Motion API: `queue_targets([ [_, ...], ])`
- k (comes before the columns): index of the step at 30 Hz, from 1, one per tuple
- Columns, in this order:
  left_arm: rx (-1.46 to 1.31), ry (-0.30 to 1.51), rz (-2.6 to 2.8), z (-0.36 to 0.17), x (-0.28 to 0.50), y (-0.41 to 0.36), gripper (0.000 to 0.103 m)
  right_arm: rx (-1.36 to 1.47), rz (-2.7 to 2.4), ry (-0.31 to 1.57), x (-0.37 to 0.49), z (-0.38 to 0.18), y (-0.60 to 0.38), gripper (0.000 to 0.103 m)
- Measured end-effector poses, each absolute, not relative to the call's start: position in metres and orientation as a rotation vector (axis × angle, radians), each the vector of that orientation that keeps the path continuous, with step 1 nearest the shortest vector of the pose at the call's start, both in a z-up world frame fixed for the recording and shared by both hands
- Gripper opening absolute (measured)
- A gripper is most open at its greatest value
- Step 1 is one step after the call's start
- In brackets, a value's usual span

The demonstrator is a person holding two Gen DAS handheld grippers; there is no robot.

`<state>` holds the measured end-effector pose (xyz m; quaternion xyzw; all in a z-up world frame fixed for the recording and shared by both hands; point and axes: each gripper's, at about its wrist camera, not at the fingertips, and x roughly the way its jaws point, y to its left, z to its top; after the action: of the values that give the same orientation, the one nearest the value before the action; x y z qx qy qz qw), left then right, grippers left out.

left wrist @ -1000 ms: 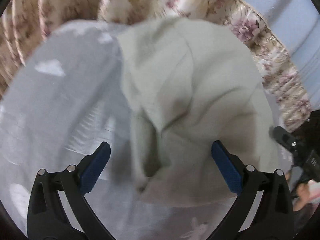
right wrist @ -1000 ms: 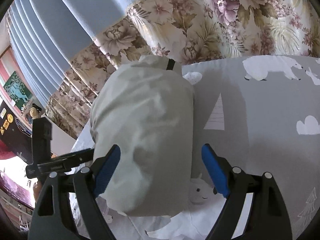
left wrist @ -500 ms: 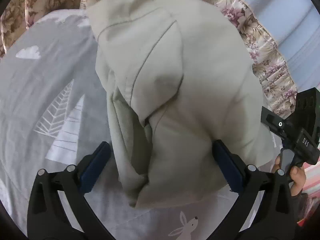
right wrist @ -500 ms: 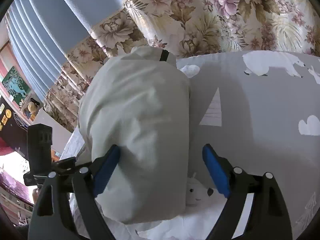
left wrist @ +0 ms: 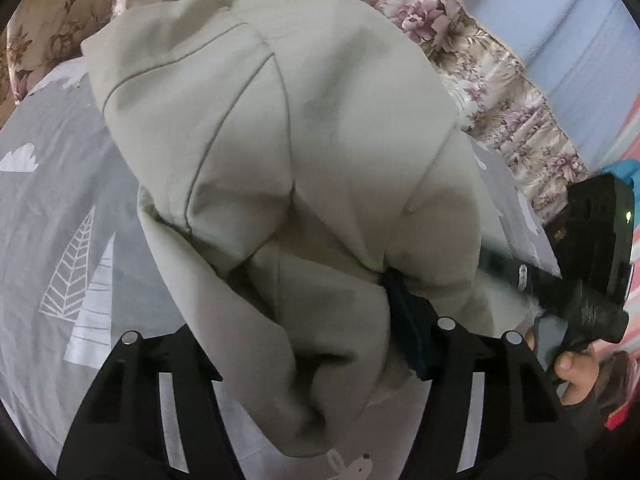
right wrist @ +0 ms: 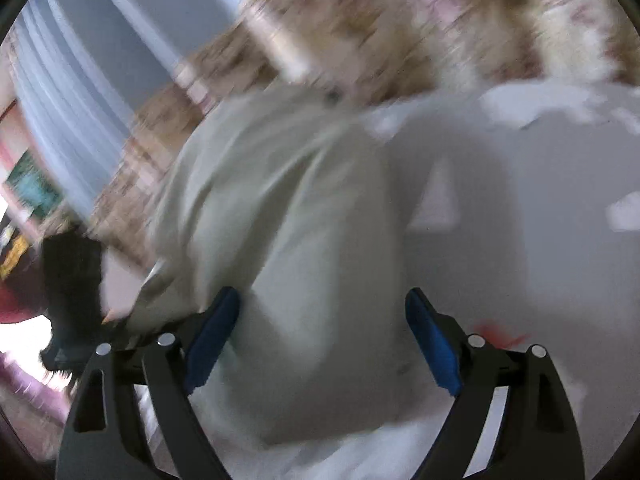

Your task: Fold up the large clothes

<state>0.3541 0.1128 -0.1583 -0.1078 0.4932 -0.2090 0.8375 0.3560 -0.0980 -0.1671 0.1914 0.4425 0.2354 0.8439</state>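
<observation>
Two grippers work one pale grey-green sweatshirt (left wrist: 288, 152) lying bunched on the grey bedsheet (left wrist: 52, 208) with white tree prints; the left gripper (left wrist: 320, 344) has narrowed onto a thick fold, one blue pad (left wrist: 412, 336) showing, the other buried in cloth; the right gripper (right wrist: 320, 344), badly blurred, is spread wide astride the garment's edge.

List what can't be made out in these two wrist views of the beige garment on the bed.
- Left wrist view: the left hand-held gripper has its left pad buried under the beige garment; its grip is unclear.
- Right wrist view: motion blur smears the floral curtain and the prints on the grey bedsheet.
- Right wrist view: the right hand-held gripper is open, and the garment's near edge is blurred.
</observation>
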Motion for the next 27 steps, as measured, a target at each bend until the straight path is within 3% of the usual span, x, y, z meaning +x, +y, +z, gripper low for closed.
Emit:
queue_targets([
  [2, -0.232, 1.039, -0.459, -0.16, 0.354, 0.116, 0.062, 0.29, 0.493, 0.895, 0.349, -0.161, -0.088, 0.085],
  [5, -0.206, 1.023, -0.463, -0.16, 0.352, 0.117, 0.062, 0.348, 0.537, 0.926, 0.373, -0.166, -0.098, 0.086],
  [11, -0.116, 1.013, -0.443, -0.156, 0.348, 0.12, 0.064, 0.352, 0.721, 1.052, 0.425, -0.184, -0.094, 0.098],
  [14, -0.124, 1.009, -0.438, -0.159, 0.351, 0.115, 0.063, 0.348, 0.757, 1.056, 0.424, -0.192, -0.085, 0.099],
  [16, -0.176, 0.995, -0.451, -0.159, 0.352, 0.117, 0.053, 0.365, 0.747, 1.019, 0.419, -0.191, -0.085, 0.091],
  [18, -0.169, 0.966, -0.446, -0.157, 0.349, 0.114, 0.047, 0.368, 0.75, 0.977, 0.415, -0.184, -0.089, 0.073],
  [24, -0.187, 0.908, -0.443, -0.135, 0.343, 0.115, 0.024, 0.326, 0.764, 0.895, 0.409, -0.156, -0.096, 0.061],
  [27, -0.154, 0.839, -0.468, -0.107, 0.326, 0.103, 0.022, 0.379, 0.798, 0.834, 0.395, -0.137, -0.116, 0.06],
])
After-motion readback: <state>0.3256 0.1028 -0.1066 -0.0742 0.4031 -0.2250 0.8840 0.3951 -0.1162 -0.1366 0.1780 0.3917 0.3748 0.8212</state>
